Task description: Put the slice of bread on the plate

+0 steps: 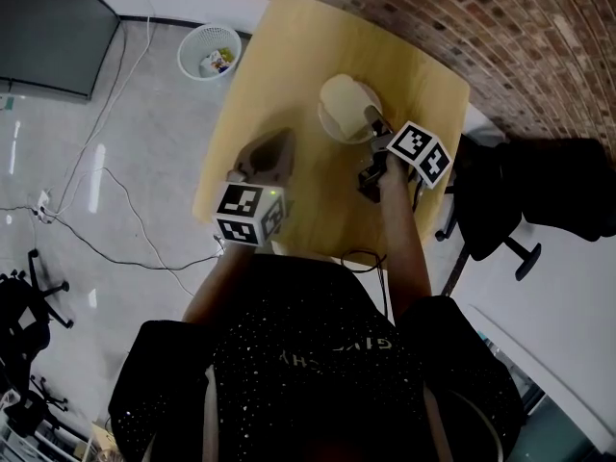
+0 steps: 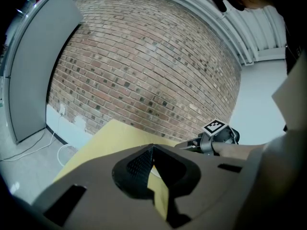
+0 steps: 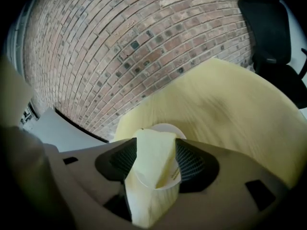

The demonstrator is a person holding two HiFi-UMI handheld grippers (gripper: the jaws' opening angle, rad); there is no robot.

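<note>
A pale slice of bread (image 1: pixel 345 102) lies over the white plate (image 1: pixel 332 131) on the yellow table (image 1: pixel 279 46). My right gripper (image 1: pixel 373 123) reaches over the plate's right edge. In the right gripper view the bread (image 3: pixel 149 150) stands between the two dark pads (image 3: pixel 122 159), over the plate (image 3: pixel 169 126); the jaws are spread wide and I see no squeeze on it. My left gripper (image 1: pixel 274 152) hovers over the table to the left of the plate; its jaws (image 2: pixel 153 152) meet at the tips with nothing in them. The left gripper view also catches the right gripper (image 2: pixel 213 139).
A white wire waste basket (image 1: pixel 209 51) stands on the floor beyond the table's far left corner. A black office chair (image 1: pixel 510 200) is at the right of the table. A brick wall (image 1: pixel 500 27) runs behind. Cables (image 1: pixel 115 229) trail over the floor at left.
</note>
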